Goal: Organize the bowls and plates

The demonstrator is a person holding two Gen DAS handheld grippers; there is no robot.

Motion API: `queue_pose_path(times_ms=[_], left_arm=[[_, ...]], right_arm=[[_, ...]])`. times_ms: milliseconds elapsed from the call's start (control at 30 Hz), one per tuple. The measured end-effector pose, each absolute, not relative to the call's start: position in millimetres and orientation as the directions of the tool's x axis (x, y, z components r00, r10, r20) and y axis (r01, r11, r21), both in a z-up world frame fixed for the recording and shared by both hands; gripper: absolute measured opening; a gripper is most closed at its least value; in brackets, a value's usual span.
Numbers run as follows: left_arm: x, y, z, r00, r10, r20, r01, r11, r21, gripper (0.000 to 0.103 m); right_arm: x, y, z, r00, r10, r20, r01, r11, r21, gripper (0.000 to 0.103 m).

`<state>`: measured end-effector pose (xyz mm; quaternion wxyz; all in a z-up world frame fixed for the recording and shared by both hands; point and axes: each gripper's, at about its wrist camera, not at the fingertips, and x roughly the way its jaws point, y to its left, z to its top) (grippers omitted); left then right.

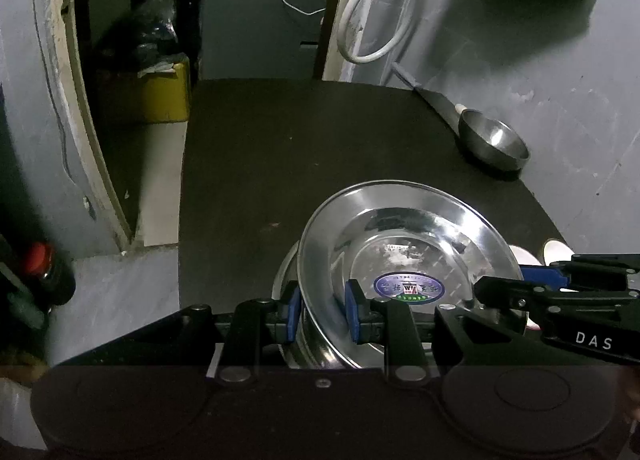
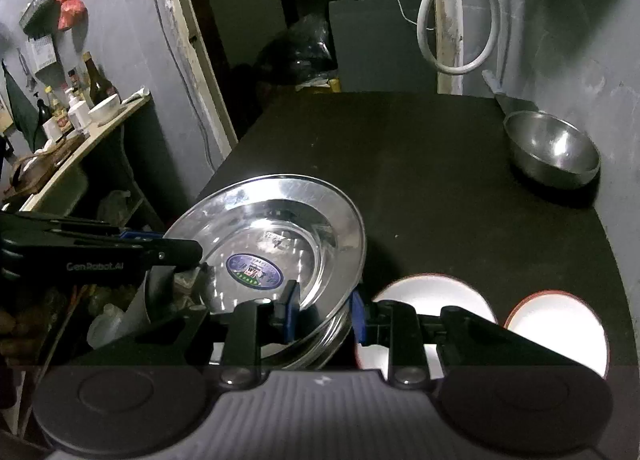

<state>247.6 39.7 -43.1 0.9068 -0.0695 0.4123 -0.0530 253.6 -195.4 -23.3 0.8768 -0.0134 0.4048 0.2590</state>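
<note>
A shiny steel plate point(image 1: 408, 236) with a blue round sticker is tilted above a stack of steel plates point(image 1: 288, 280) at the near edge of the black table point(image 1: 280, 148). My left gripper point(image 1: 322, 310) straddles the plate's left rim, blue pads either side. My right gripper point(image 2: 324, 310) straddles its right rim point(image 2: 344, 260) in the same way. Each gripper shows in the other's view point(image 1: 520, 292) point(image 2: 176, 252). Whether the pads press the rim, I cannot tell. A steel bowl point(image 1: 494, 144) point(image 2: 554, 150) stands at the far right by the wall.
Two white plates with red rims point(image 2: 436, 292) point(image 2: 560, 320) lie at the near right of the table. A white hose point(image 2: 460, 20) hangs on the wall behind. A shelf with bottles point(image 2: 80, 100) stands at left. A yellow bin point(image 1: 164, 92) sits beyond the table's left edge.
</note>
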Motion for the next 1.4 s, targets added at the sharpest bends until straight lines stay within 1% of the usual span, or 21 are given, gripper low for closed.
queue_pose_path(times_ms=[367, 700, 1133, 1400], left_arm=[[243, 41, -50, 0.641, -0.145, -0.754, 0.044, 0.987, -0.152, 0.026], [242, 32, -50, 0.640, -0.121, -0.759, 0.067, 0.993, -0.102, 0.027], [242, 24, -52, 0.644, -0.111, -0.757, 0.094, 0.993, -0.066, 0.028], [243, 22, -53, 0.647, -0.077, -0.758, 0.076, 0.996, -0.036, 0.034]], right_arm=[[248, -191, -27, 0.526, 0.440, -0.728, -0.462, 0.867, 0.190, 0.030], [253, -192, -29, 0.517, 0.441, -0.734, -0.466, 0.864, 0.191, 0.031], [253, -195, -32, 0.518, 0.427, -0.741, -0.454, 0.872, 0.185, 0.031], [247, -186, -33, 0.531, 0.411, -0.741, -0.461, 0.874, 0.155, 0.032]])
